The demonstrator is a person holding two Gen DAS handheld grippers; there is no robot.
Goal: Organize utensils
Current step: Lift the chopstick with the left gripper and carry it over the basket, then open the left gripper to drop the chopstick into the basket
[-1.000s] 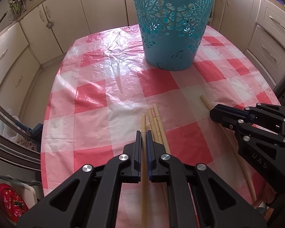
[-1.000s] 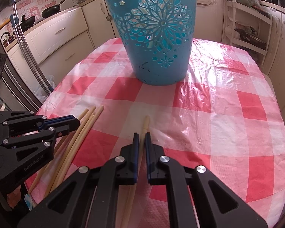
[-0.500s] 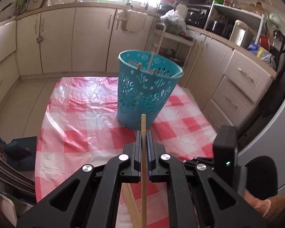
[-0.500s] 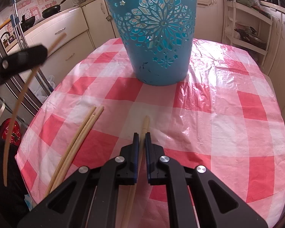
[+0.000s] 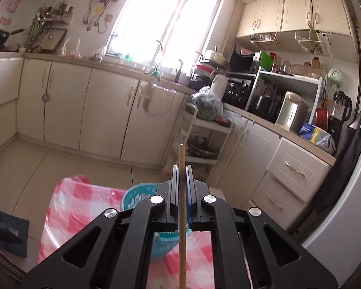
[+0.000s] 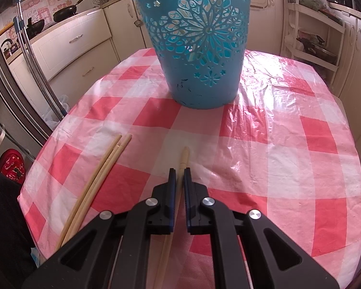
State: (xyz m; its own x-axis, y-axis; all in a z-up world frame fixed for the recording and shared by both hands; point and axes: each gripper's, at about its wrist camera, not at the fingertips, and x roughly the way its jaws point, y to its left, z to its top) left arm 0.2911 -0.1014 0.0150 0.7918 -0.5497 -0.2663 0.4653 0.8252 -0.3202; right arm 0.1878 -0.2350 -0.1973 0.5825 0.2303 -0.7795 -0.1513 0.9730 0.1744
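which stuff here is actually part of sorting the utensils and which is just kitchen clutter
Part of the job:
left tool, shut on a chopstick
right tool, around another chopstick
loose chopsticks
blue basket

Just lying about:
wok
kettle
faucet

A bright window (image 5: 166, 21) sits above the sink counter (image 5: 122, 68). Cream cabinets (image 5: 67, 106) line the walls over a pale tiled floor (image 5: 60, 163). A white rack (image 5: 199, 139) stands in the corner; wall cupboards (image 5: 293, 12) hang at the right.
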